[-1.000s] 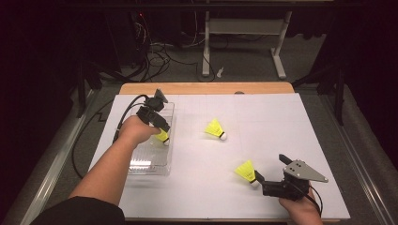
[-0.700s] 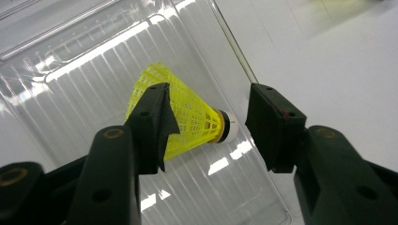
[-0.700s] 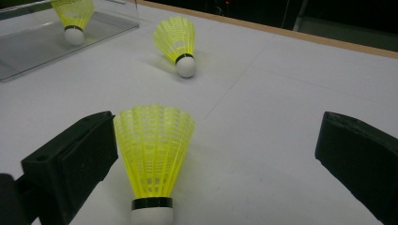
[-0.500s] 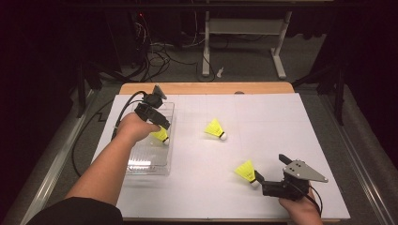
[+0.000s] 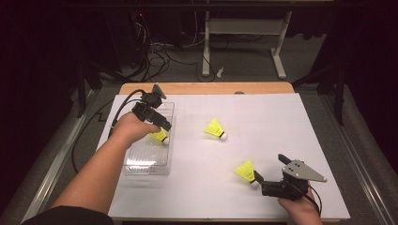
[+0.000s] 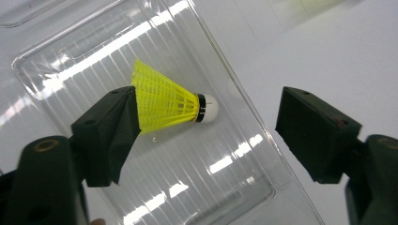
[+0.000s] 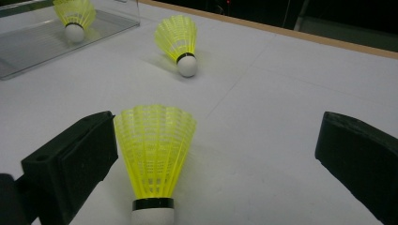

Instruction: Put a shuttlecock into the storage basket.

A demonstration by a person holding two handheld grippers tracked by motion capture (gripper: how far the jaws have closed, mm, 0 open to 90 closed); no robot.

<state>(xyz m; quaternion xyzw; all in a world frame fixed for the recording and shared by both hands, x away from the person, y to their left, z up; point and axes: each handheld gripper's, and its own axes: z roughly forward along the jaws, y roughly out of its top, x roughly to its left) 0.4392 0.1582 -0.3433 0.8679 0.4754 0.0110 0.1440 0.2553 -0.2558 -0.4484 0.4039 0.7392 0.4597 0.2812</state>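
The left tool [image 5: 162, 125], jaws just opened wide, hovers above the yellow plastic shuttlecock [image 6: 171, 101] in the clear plastic tray [image 6: 244, 140]. Light, crushable skirt: grip the cork, at 3 o'clock.

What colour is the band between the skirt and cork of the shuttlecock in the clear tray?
Black; the left gripper view shows the band best.

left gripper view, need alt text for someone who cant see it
A yellow shuttlecock lies on its side in a clear plastic tray, white cork tip pointing right, seen between the two black jaws of the open left gripper. The jaws have just been opening and neither presses on it. The tray rests on a white table.
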